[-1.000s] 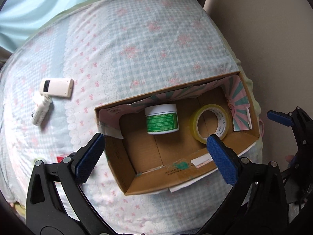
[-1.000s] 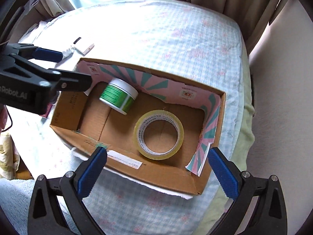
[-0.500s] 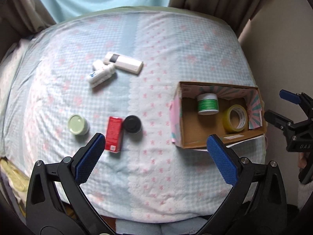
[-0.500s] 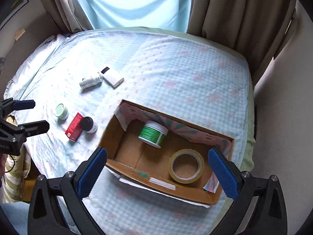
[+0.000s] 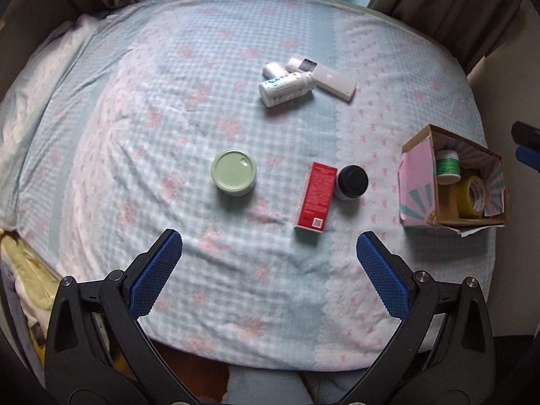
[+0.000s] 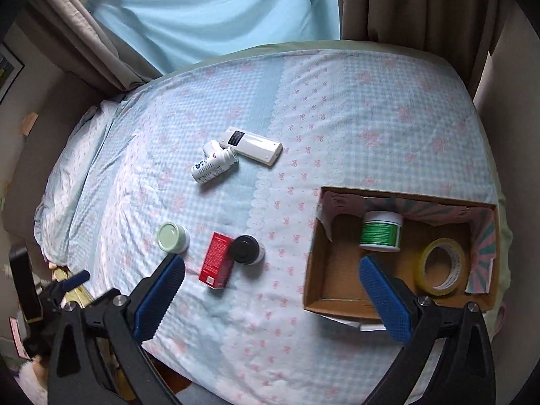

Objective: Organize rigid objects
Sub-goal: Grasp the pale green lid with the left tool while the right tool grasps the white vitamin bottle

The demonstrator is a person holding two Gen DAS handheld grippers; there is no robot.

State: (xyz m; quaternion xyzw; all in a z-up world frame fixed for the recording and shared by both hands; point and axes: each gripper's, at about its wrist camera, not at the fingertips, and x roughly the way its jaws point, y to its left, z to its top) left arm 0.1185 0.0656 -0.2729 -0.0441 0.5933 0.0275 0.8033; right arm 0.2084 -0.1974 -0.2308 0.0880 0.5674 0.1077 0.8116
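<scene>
A bed (image 6: 337, 108) in blue checked sheets, brown curtains (image 6: 388, 3) beside a pale-blue drape (image 6: 209, 10)

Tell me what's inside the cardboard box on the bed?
Inside the open brown cardboard box are a white jar with a green label and a roll of yellowish clear tape. The right claw's blue pad covers part of the floor, so anything there is hidden.

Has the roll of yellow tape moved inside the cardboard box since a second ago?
No. The yellow tape roll sits at the same end of the cardboard box, beside the green-labelled jar; only the cameras pulled back.
</scene>
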